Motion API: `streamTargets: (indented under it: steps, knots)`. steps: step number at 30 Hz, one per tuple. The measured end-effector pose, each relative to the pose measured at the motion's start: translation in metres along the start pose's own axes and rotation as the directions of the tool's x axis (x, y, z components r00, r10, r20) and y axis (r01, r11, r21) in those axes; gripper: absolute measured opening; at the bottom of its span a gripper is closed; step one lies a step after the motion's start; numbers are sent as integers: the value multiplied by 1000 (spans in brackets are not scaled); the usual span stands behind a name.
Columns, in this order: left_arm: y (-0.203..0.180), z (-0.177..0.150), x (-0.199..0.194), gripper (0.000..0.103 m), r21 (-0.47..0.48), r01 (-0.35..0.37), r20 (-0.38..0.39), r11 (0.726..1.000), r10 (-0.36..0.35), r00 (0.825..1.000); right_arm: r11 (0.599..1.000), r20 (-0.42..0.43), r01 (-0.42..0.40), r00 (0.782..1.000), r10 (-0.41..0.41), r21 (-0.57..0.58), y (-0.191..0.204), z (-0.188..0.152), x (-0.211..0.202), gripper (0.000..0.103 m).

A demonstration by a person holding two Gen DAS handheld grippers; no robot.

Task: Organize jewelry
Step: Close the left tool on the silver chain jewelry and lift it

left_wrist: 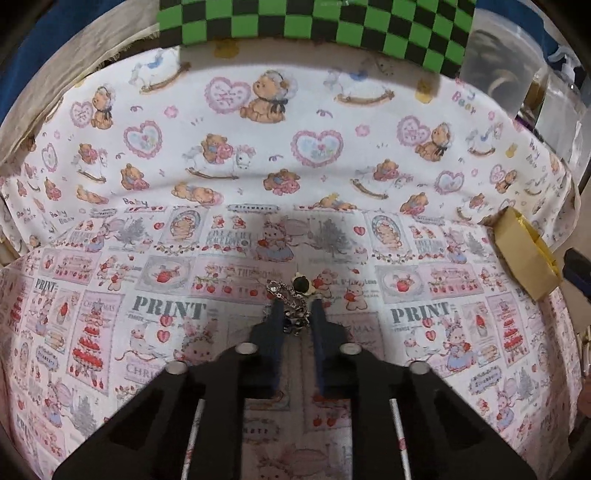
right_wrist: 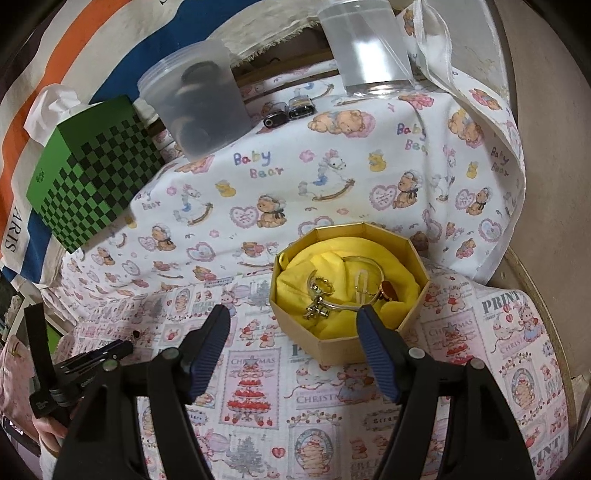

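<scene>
Chain (left_wrist: 293, 314) sat pinched between the left gripper's (left_wrist: 294, 308) narrow fingers above the cloth, right gripper (right_wrist: 295, 325) gaped wide beside the box (right_wrist: 369, 347); best carried slowly, gently over its rim.

Black angular arms with round silver screws are seen behind each gripper (left_wrist: 294, 308) (right_wrist: 291, 314), tipped by ribbed blue pads (right_wrist: 208, 341).

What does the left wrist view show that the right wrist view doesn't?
Left wrist only: the left gripper closed on a chain bracelet over the cloth.
Right wrist only: the box interior with yellow lining, a bangle and charm inside, two plastic tubs, and the open, empty right gripper.
Both: the octagonal box, the checkered box, the printed cloth.
</scene>
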State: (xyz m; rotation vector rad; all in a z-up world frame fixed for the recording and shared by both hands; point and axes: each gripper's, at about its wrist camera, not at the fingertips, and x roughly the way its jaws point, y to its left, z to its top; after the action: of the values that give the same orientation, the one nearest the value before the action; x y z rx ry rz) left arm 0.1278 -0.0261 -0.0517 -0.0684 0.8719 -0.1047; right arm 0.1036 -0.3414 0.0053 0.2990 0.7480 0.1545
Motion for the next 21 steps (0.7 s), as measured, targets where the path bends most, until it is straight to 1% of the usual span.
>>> streamTargets:
  steps: [4,8,9,11,13,14,15,17,18,20,21]
  knots:
    - [9,3,-16,9,-27,28,31,999,-27,999,1000,-3,2,1000,-2,-7,2,-1,1,69]
    - [19,6,-31,9,-40,23,66,999,-21,998,1000,-8,5,1000,-5,-23,6,-3,4,69]
    - [24,6,-36,9,-42,11,77,999,-8,997,1000,-9,-1,1000,0,-24,7,-4,4,69]
    - [30,6,-43,9,-39,-35,110,999,39,993,999,-15,-25,1000,25,-29,11,-6,3,69]
    - [33,7,-48,9,-32,-115,153,993,119,981,998,-22,-51,998,50,-43,19,-9,4,69]
    - [37,8,-49,9,-37,-144,162,989,148,976,997,-30,-63,998,62,-51,24,-11,4,69]
    - [43,8,-47,9,-59,-145,151,988,153,977,995,-39,-75,997,73,-59,30,-13,5,69]
    - [55,9,-39,9,-101,-95,111,990,106,988,994,-67,-93,994,89,-58,43,-16,8,69]
    - [61,8,-37,9,-108,-89,102,990,100,990,993,-86,-105,991,100,-57,51,-17,11,69]
    - [68,7,-34,9,-113,-118,94,987,129,987,991,-115,-125,986,118,-56,73,-18,19,69]
    - [72,7,-32,9,-118,-121,87,986,132,987,990,-128,-126,985,117,-64,84,-19,24,69]
